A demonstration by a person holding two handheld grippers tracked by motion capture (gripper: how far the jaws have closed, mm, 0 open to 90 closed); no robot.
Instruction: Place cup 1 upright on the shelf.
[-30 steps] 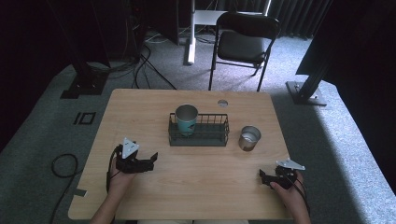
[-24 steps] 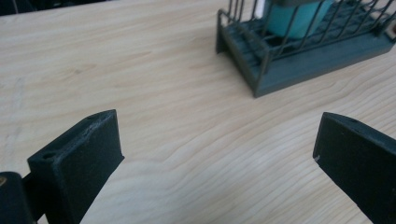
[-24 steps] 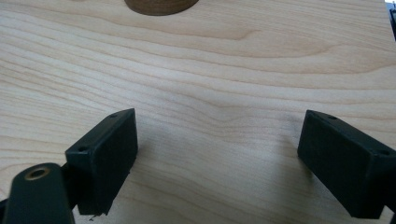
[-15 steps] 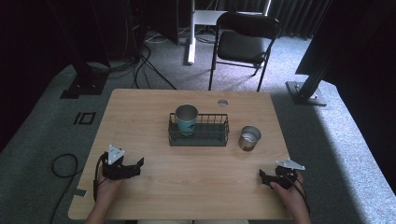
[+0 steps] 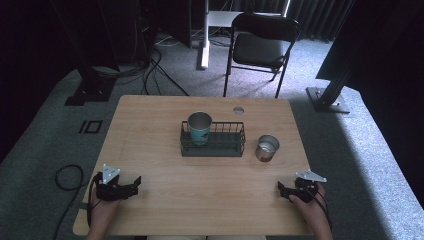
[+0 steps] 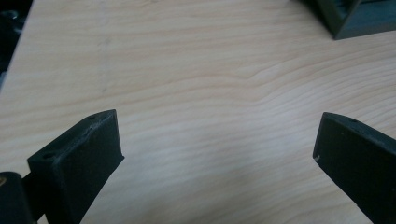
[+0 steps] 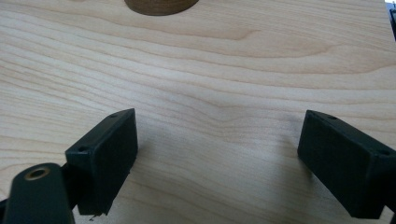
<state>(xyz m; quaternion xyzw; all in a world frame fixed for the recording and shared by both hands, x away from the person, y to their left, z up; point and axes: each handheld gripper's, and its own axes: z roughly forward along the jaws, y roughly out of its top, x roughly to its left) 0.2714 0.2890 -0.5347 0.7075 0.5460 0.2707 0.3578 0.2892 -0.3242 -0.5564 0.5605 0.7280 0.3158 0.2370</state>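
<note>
Left gripper (image 5: 134, 183) at lower left of high view, resting low on wooden table (image 5: 150, 130) near its front-left corner, grey three-cornered plate on top, hand behind it at bottom edge. Jaws spread wide in left gripper view (image 6: 212, 154) — nothing but bare pale woodgrain btwn them, one jaw at lower left of frame, the other at lower right. Dark corner of rack (image 6: 348, 18) poking in at upper right of that view.

Right gripper (image 5: 281, 189) at lower right of high view, near table's front-right corner, grey plate on top, hand wrapped round it. Jaws likewise wide apart in right gripper view (image 7: 217, 144), holding nothing, bare wood btwn. Brown curved base (image 7: 161, 5) cut off at top edge of that frame — cannot tell for sure which item.

Nearest things: steel cup (image 5: 267, 148) right of centre in high view, short, shiny silver, open top w/ bright inside, standing upright on table just beside rack's right end, apart from it. Well above right gripper in frame. Second cup (image 5: 200, 126) — taller, teal body w/ metal rim, upright inside left end of black wire rack (image 5: 225, 148), at centre of table. Small round hole (image 5: 238, 110) in tabletop near far edge. Black folding chair (image 5: 262, 47) on grey carpet beyond table, top centre.
</note>
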